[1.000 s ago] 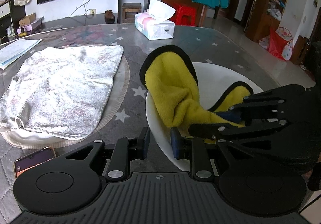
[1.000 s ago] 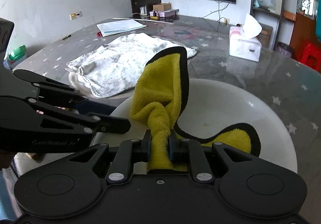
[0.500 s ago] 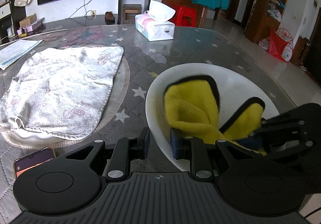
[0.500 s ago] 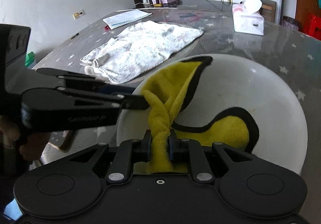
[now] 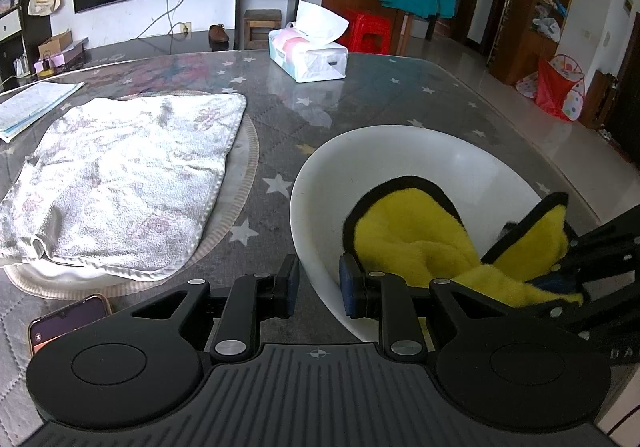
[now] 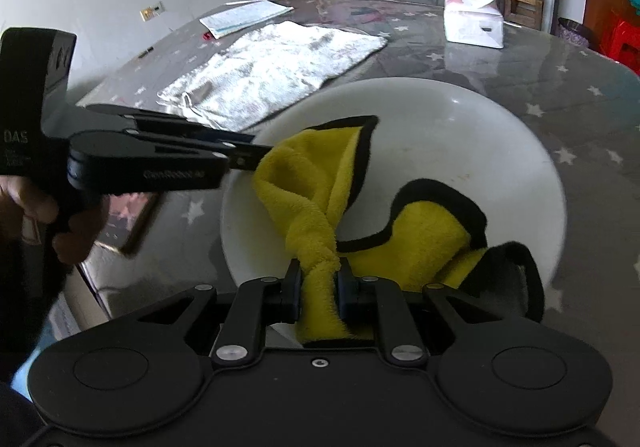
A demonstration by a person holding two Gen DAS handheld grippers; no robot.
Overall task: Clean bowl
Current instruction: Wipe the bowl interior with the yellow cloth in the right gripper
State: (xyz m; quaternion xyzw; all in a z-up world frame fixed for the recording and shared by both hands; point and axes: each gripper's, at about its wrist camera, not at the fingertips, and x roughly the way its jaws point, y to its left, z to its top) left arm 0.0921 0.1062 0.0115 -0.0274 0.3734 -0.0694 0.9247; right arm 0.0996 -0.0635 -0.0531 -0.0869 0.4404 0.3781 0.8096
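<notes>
Bowl (image 5: 400,155) is white and sits on our starry grey table (image 5: 360,95), right beside the spread-out white towel (image 5: 120,175). Our left gripper (image 5: 319,287) has its fingers clamped on the bowl's near rim. Our right gripper (image 6: 319,287) is pinching a twisted bunch of the yellow microfiber cloth (image 6: 424,231), which lies inside the bowl.

Left wrist view close over bowl (image 5: 320,207) rim, right wrist view angled downward, both sharing bowl interior
</notes>
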